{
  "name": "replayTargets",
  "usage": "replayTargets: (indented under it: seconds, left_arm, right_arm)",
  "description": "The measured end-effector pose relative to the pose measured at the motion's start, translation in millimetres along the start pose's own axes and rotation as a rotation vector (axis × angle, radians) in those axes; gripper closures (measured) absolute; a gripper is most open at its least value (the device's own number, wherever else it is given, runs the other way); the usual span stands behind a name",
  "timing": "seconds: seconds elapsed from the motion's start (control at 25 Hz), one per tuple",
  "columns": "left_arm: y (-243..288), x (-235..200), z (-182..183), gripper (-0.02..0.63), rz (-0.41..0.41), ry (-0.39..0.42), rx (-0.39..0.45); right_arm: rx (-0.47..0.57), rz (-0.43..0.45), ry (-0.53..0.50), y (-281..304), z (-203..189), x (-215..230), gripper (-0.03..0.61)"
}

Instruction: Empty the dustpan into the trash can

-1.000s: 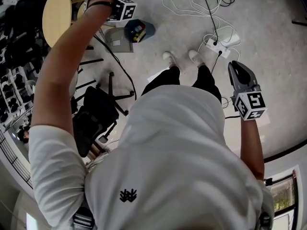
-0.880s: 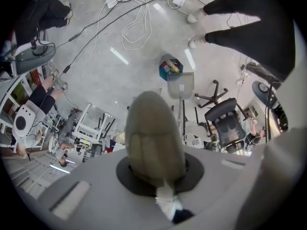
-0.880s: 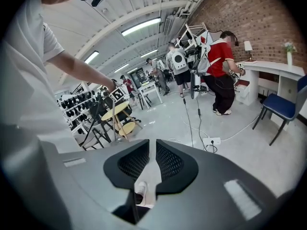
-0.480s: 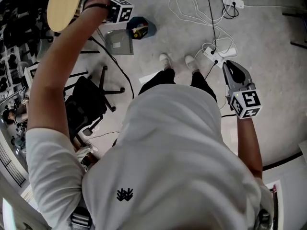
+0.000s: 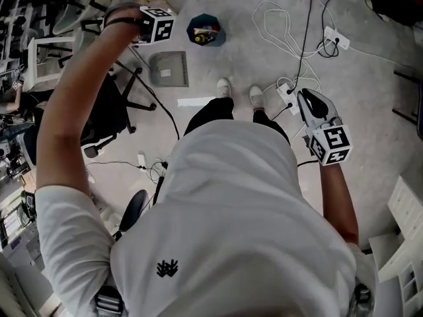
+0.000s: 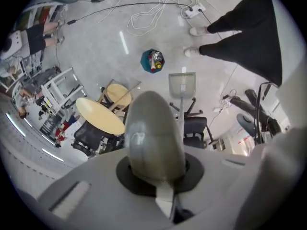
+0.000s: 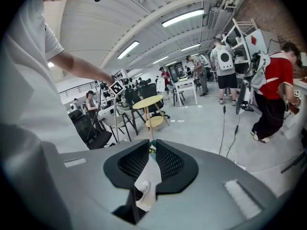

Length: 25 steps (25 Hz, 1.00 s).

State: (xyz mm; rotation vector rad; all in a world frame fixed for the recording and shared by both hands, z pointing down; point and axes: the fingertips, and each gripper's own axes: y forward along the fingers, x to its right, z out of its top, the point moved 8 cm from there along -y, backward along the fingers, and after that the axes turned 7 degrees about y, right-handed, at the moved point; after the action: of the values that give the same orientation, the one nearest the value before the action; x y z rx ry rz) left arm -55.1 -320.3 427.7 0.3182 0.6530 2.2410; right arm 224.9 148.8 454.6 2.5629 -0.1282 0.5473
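Zero contact so far: found the grey dustpan (image 5: 168, 69) lying on the floor (image 5: 238, 55), just ahead of the white shoes (image 5: 225, 86) and slightly to their left, with the blue trash can (image 5: 205, 30) beyond it, near but not touching, some colourful rubbish already inside. Saw the left gripper (image 6: 152, 102) held high over that side, jaws pressed together on nothing. Saw the right gripper (image 5: 307, 101) hanging low on the other side, above a power strip (image 5: 289, 96) and loose cables (image 5: 305, 32), jaws likewise drawn together and empty. Judged the step in hand to be the reach for the dustpan, with none of the emptying done yet. Reckoned it best done with the left gripper, the nearer one: opened wide before the descent, brought down on the handle (not clearly made out from above, so looked for first), then closed firmly. Thought it wise to lift the pan level, mouth tilted slightly up, to carry it right over the can's rim, and only then to tip it slowly. Counted the office chair (image 5: 106, 111) beside the dustpan as a snag to steer around.
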Motion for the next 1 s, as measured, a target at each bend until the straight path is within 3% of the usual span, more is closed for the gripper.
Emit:
replayTargets:
  seconds: [0.2, 0.44, 0.68, 0.88, 1.0]
  left_arm:
    - [32, 66, -29, 0.561, -0.086, -0.137, 0.102]
    - [68, 162, -58, 0.56, -0.199, -0.367, 0.258]
    - [97, 253, -78, 0.56, -0.241, -0.546, 0.397]
    - [105, 316, -77, 0.56, -0.285, -0.766, 0.571]
    - [99, 340, -76, 0.56, -0.295, -0.922, 0.727]
  right_arm:
    - [-0.051, 0.102, -0.078, 28, 13, -28, 0.535]
    - [-0.103, 0.216, -0.199, 60, 34, -69, 0.535]
    - [-0.154, 0.277, -0.272, 86, 39, -130, 0.535]
    - [-0.195, 0.321, -0.338, 106, 40, -177, 0.535]
    - [-0.205, 0.339, -0.364, 113, 35, -206, 0.535]
